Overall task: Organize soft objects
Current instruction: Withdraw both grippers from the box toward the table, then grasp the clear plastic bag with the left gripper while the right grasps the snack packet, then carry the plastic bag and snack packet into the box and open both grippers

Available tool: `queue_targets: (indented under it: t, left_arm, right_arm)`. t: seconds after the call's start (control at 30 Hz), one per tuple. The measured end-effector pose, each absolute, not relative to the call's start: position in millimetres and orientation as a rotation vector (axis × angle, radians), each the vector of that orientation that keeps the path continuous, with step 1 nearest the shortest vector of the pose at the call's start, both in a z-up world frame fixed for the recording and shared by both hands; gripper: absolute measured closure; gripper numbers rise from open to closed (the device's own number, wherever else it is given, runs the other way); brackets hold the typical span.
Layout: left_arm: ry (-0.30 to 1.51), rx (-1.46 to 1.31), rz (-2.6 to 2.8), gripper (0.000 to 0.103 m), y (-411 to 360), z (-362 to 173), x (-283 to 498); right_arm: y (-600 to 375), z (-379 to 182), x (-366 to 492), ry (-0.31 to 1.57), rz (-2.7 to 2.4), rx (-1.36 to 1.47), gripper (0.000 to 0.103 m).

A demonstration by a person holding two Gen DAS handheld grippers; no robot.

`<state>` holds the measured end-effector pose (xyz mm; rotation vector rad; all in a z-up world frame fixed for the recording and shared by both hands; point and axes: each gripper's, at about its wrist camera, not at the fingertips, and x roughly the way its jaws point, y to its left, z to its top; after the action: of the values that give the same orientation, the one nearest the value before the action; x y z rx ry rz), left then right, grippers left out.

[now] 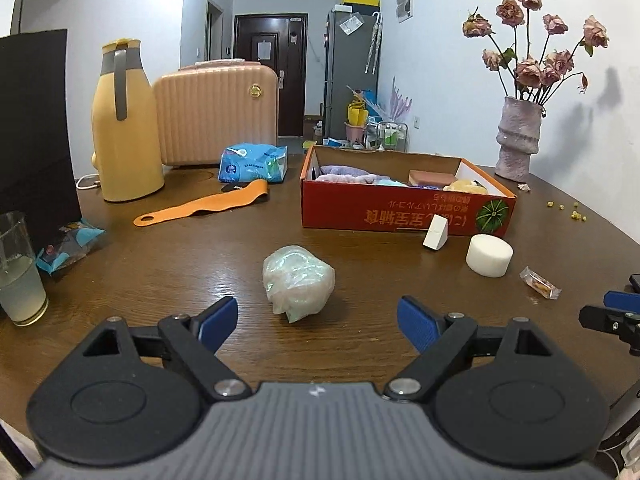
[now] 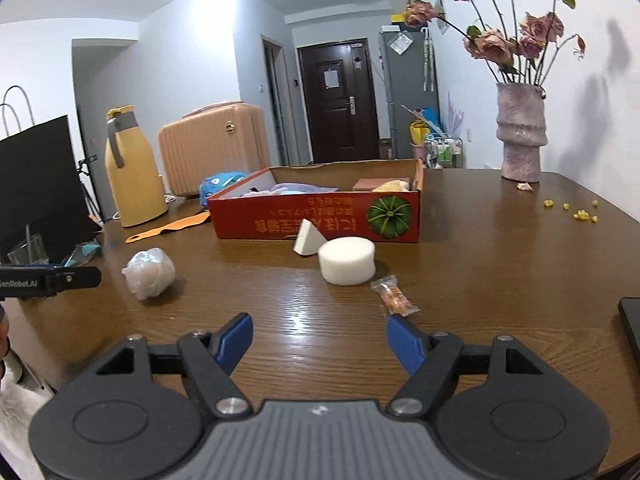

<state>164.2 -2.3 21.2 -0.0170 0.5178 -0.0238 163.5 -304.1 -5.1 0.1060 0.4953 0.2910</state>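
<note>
Lying on the brown wooden table (image 1: pixel 200 248), a crumpled translucent plastic bundle (image 1: pixel 298 282) is being faced by the released, empty left gripper (image 1: pixel 318 322); right gripper (image 2: pixel 320 340) likewise spread, empty.

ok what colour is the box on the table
Red, with orange inner edges, a green pumpkin picture; box shows best in the right wrist view.

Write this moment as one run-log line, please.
left hand-held gripper open, facing wrapped bundle | right hand-held gripper open, facing round sponge | box behind
</note>
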Motion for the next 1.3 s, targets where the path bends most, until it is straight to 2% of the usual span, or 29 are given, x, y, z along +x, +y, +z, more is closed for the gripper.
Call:
queue_targets:
  t: [0.17, 0.33, 0.43, 0.57, 0.63, 0.7, 0.8, 0.9, 1.3]
  left_arm:
    - [0.545, -0.021, -0.017, 0.015, -4, 14, 187]
    - [0.574, -0.041, 0.010, 0.016, 1, 2, 221]
    - [0.596, -0.052, 0.016, 0.021, 4, -4, 242]
    - [0.616, -0.055, 0.004, 0.034, 7, -10, 264]
    - [0.625, -0.055, -0.003, 0.040, 8, -14, 272]
    - [0.634, -0.060, -0.009, 0.052, 11, -18, 278]
    - [0.630, -0.072, -0.013, 0.059, 15, -20, 281]
    - [0.632, -0.084, -0.019, 0.062, 19, -19, 282]
    - [0.589, -0.112, -0.090, 0.063, 13, 4, 232]
  right_arm:
    - [-309, -13, 178, 0.519, 0.272, 0.109, 0.031]
    - [-313, -21, 206, 0.554, 0.250, 0.118, 0.040]
    - [-315, -26, 227, 0.576, 0.234, 0.120, 0.044]
    - [-316, -29, 256, 0.580, 0.203, 0.101, 0.048]
    - [-315, -32, 269, 0.588, 0.187, 0.086, 0.055]
    - [-315, -37, 280, 0.606, 0.184, 0.079, 0.062]
    - [-316, -43, 292, 0.641, 0.190, 0.095, 0.072]
    - [-316, -42, 292, 0.638, 0.204, 0.092, 0.088]
    - [-303, -21, 246, 0.591, 0.267, 0.132, 0.088]
